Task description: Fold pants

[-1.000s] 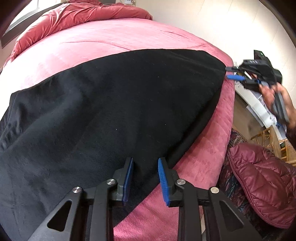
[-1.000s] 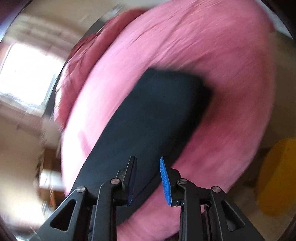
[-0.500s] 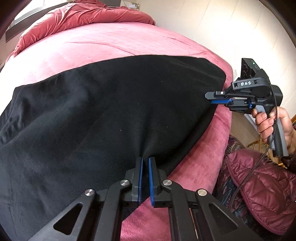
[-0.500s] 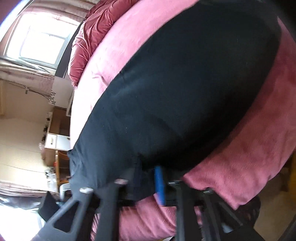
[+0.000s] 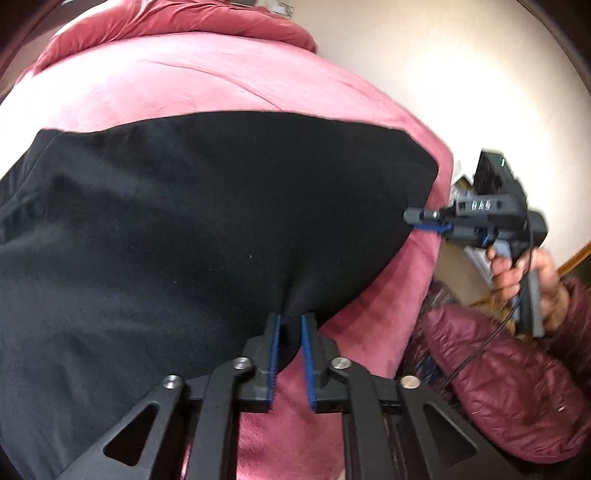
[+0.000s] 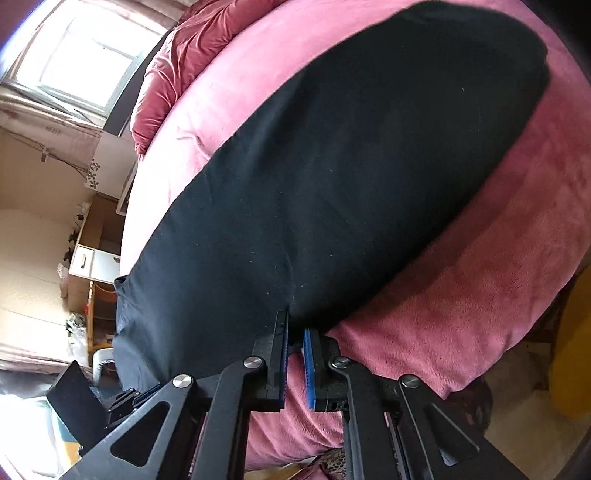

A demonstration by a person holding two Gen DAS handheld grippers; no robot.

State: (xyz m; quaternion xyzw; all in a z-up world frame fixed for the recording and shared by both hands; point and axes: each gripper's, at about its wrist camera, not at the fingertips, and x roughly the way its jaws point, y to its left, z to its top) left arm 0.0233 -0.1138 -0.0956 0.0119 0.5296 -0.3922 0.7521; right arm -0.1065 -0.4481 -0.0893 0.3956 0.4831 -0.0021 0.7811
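The black fleece pants lay flat on the pink plush blanket, long axis running along its near edge. My left gripper pinched that edge's hem; my right gripper pinched the same hem further along — both equally placed to lift it across.

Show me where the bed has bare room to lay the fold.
Free: wide pink blanket between the black pants and red duvet. Near edge is crowded: left hand-held gripper and right hand-held gripper grip the hem.
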